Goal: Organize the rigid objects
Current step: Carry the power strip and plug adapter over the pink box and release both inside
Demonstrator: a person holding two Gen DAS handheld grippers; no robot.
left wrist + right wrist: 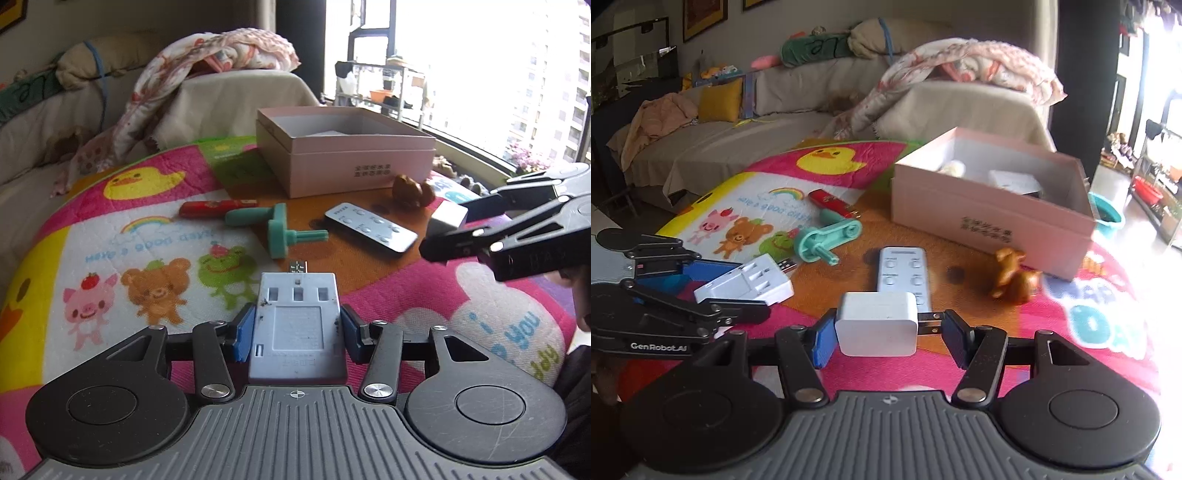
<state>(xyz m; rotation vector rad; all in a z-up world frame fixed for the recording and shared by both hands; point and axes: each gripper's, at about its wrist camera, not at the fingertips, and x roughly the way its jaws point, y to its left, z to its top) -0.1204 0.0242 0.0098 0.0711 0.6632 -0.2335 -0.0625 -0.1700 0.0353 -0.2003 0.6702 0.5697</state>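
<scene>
The left hand-held gripper is clamped on a pale grey flat charger with a USB plug, above the mat. The right hand-held gripper clamps a white cube adapter, its prongs touching one pad, near the pink box.

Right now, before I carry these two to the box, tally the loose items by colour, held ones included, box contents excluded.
White: 3: USB charger in left tool, wall plug in right tool, remote control
Red: 1: USB stick
Teal: 1: hand crank
Brown: 1: animal figurine
Total: 6
</scene>
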